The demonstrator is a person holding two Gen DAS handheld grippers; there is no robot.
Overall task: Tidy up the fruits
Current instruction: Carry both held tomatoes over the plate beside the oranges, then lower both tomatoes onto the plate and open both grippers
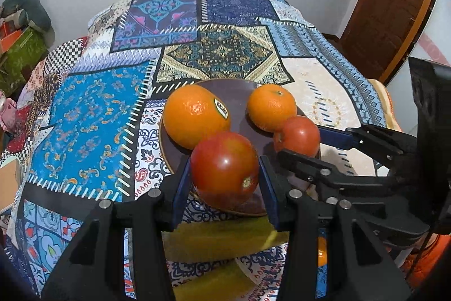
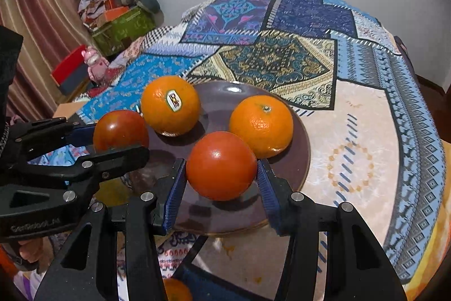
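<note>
A dark brown plate (image 1: 245,92) sits on a table covered by a patchwork cloth (image 1: 84,114), and everything here is placed relative to that plate.

Two oranges rest on the plate. The stickered orange (image 1: 194,119) lies on its far left part, the plain orange (image 1: 270,106) on its far right part, with bare plate between them.

The left gripper (image 1: 225,179) has its blue pads clamped on either side of a red tomato (image 1: 224,168), held over the plate's near left edge. In the left wrist view this tomato overlaps the stickered orange; whether they touch cannot be told.

The right gripper (image 2: 221,174) is likewise closed on a second tomato (image 2: 221,165), held over the near middle of the plate, just in front of the plain orange (image 2: 260,126). Whether either tomato rests on the plate or hangs just above it cannot be told.

The two grippers come in side by side from the plate's near edge.
</note>
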